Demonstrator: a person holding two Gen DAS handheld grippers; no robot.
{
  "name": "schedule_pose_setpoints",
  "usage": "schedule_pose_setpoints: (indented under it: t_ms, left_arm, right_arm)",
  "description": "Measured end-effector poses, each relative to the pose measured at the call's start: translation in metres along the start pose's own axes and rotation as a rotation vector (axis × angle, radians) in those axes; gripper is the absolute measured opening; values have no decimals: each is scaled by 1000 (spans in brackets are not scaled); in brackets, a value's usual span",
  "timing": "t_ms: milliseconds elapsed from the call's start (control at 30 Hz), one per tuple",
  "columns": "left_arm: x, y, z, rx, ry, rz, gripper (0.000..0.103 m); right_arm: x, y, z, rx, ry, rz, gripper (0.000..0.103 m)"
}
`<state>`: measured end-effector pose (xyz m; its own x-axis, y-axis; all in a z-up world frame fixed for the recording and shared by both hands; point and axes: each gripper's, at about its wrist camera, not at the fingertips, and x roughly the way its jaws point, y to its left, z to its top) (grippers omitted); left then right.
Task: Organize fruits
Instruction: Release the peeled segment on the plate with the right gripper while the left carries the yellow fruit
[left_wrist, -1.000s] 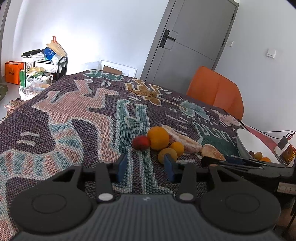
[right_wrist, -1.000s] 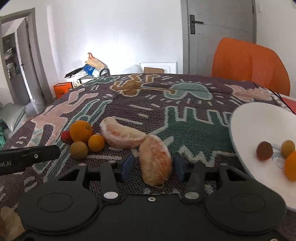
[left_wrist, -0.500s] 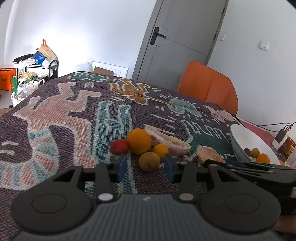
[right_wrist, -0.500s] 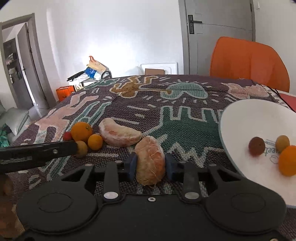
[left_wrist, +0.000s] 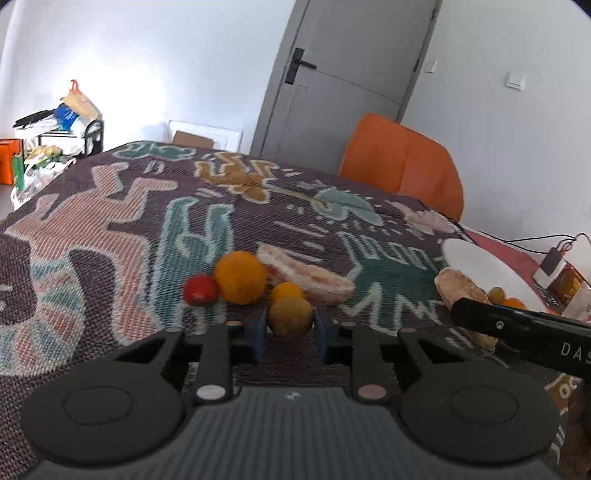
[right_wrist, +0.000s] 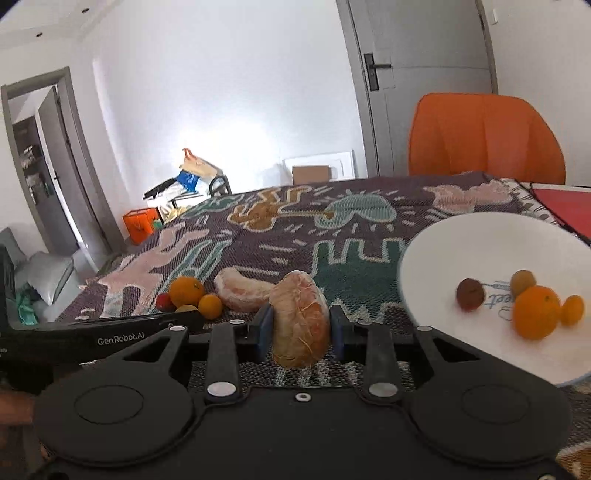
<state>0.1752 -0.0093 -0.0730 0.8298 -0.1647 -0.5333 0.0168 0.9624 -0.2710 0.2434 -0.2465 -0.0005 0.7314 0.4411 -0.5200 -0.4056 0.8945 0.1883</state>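
My left gripper (left_wrist: 290, 329) has a dull yellow round fruit (left_wrist: 290, 314) between its blue pads, which touch its sides while the jaws are closing. Behind it on the patterned cloth lie a small orange (left_wrist: 285, 291), a large orange (left_wrist: 240, 277), a small red fruit (left_wrist: 200, 290) and a peeled pomelo segment (left_wrist: 306, 278). My right gripper (right_wrist: 300, 326) is shut on a second peeled pomelo segment (right_wrist: 301, 314), held just above the cloth. To its right is a white bowl (right_wrist: 480, 247) with a large orange (right_wrist: 537, 312) and three small fruits.
An orange chair (right_wrist: 484, 136) stands behind the table's far edge, before a grey door (left_wrist: 343, 81). A charger with cables (left_wrist: 552, 260) lies at the far right. Bags and boxes (right_wrist: 192, 177) crowd the floor beyond the table's left end.
My left gripper slid forward around the yellow fruit and closed on it. My right gripper closed on the pomelo segment, lifted it and carried it toward the bowl.
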Motion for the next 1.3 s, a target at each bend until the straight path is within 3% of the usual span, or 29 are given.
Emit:
schedule_pose_setpoints:
  t_ms: [600, 1300]
  left_arm:
    - [1, -62, 25, 87, -45, -105, 25]
    - [47, -127, 40, 184, 3, -178, 26]
  right_arm:
    - [-36, -50, 13, 42, -95, -122, 31]
    - [-41, -132, 21, 112, -121, -290, 31]
